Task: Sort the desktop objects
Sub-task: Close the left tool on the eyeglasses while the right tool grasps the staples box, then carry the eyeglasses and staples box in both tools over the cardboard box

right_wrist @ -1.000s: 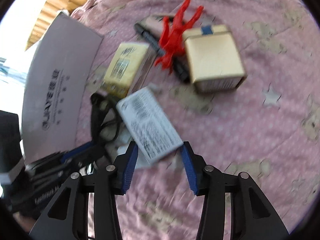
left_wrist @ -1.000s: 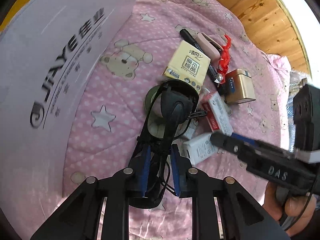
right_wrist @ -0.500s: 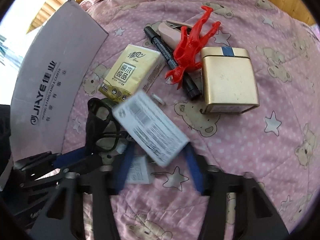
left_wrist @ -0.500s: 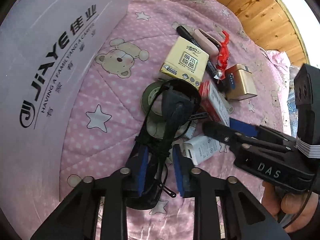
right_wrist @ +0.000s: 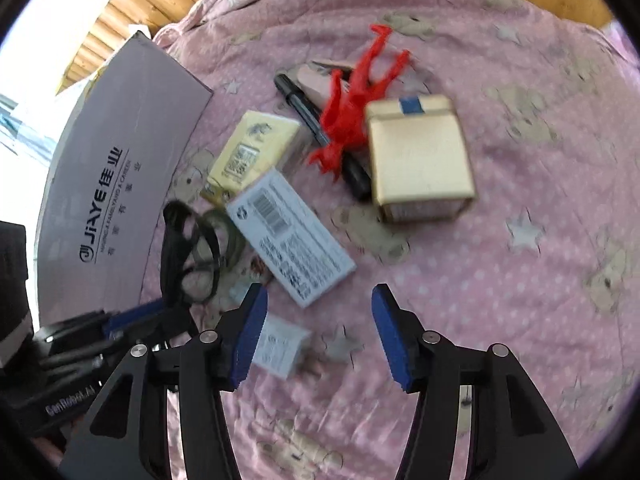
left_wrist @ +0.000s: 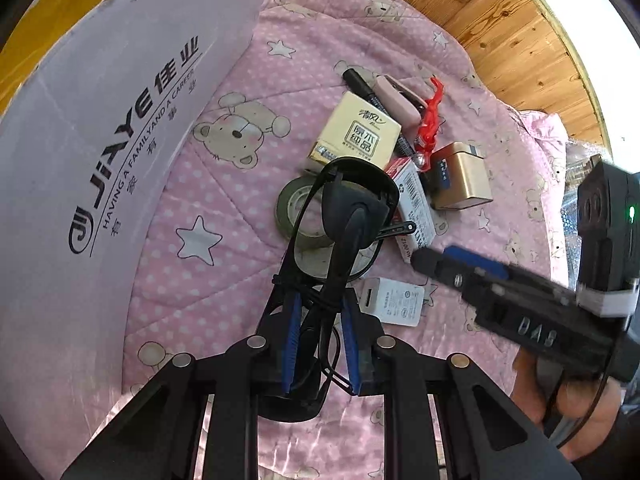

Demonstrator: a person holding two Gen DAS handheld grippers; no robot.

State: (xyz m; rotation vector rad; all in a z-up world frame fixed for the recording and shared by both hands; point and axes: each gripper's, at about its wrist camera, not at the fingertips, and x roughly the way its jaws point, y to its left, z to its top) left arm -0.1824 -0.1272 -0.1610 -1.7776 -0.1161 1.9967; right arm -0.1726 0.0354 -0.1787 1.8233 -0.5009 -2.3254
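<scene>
Black folded glasses (left_wrist: 344, 216) stand up between the blue pads of my left gripper (left_wrist: 320, 340), which is shut on them above the pink blanket (left_wrist: 224, 264). My right gripper (right_wrist: 316, 328) is open with nothing between its fingers; it also reaches in from the right in the left wrist view (left_wrist: 436, 258). Just ahead of it a white barcode box (right_wrist: 292, 236) lies flat on the blanket, next to a yellow tissue pack (right_wrist: 252, 152). A white charger (right_wrist: 276, 344) lies by the right gripper's left finger.
A grey cardboard box (left_wrist: 120, 120) stands at the left. In the pile are a gold box (right_wrist: 420, 156), a red clip (right_wrist: 356, 112), a black marker (right_wrist: 304, 104), a pink stapler (left_wrist: 396, 100) and a tape roll (left_wrist: 292, 208). A wooden wall (left_wrist: 500, 32) is behind.
My right gripper has opened and let go of the white barcode box, which now lies on the blanket. The left gripper still holds the glasses.
</scene>
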